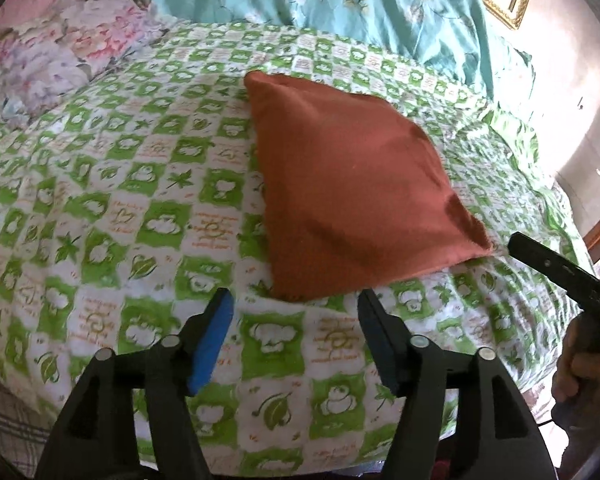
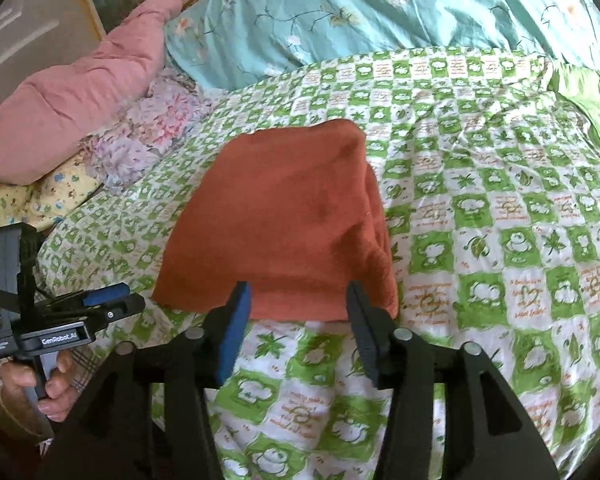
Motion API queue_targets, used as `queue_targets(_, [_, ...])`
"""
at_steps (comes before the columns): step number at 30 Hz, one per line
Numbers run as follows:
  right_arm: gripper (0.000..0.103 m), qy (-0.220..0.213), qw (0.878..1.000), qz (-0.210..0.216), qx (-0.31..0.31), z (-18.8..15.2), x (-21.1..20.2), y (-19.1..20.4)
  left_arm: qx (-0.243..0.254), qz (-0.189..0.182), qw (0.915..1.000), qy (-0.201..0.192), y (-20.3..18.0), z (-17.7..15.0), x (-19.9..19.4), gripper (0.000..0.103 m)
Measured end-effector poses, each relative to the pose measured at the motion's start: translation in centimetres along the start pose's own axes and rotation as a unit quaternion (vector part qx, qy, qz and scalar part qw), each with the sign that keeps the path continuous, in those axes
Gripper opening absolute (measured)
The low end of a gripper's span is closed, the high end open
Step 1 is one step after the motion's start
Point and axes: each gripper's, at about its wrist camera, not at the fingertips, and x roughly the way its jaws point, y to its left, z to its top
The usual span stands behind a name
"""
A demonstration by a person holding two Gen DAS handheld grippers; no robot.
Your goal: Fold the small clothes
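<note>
A rust-red cloth (image 1: 352, 204) lies folded flat on the green-and-white checked bedspread (image 1: 120, 184), filling the middle of the left wrist view with one corner pointing to the upper left of the frame. The left tool (image 1: 296, 308) hangs low in the frame just short of the cloth's near edge, its two fingers spread apart with nothing between them; the blue pad (image 1: 214, 340) on one finger faces inward. At the right edge of that view the right tool (image 1: 556, 268) shows only in part.

In the right wrist view the cloth (image 2: 284, 220) sits at centre, its right side doubled over in a thick fold. The right tool (image 2: 298, 300) stands with fingers apart, their tips at the cloth's near edge, gripping nothing. The left tool (image 2: 112, 300) appears at lower left, held in a hand (image 2: 40, 384). A turquoise flowered quilt (image 2: 360, 12) lies along the top of the frame and a pink blanket (image 2: 80, 96) at upper left.
</note>
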Motion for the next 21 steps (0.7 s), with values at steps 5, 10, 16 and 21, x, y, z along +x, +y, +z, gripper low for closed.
queue_targets(5, [0.073,0.006,1.0,0.004,-0.012,-0.9,-0.3,0.6,-0.002,0.017,0.9999,0.001,-0.1,-0.8,-0.3,0.074])
queue_targets(10, [0.078,0.006,1.0,0.005,-0.017,-1.7,-0.6,0.9,0.001,0.03,0.9996,-0.003,-0.5,-0.7,-0.5,0.08])
queue_targets(16, [0.08,0.014,1.0,-0.002,-0.017,-1.6,-0.4,0.6,0.024,0.052,0.9983,-0.002,-1.2,-0.3,-0.4,0.082])
queue_targets(21, [0.083,0.011,1.0,-0.011,-0.023,-0.9,-0.2,0.6,0.033,0.063,0.9974,-0.013,-1.8,0.9,-0.5,0.085])
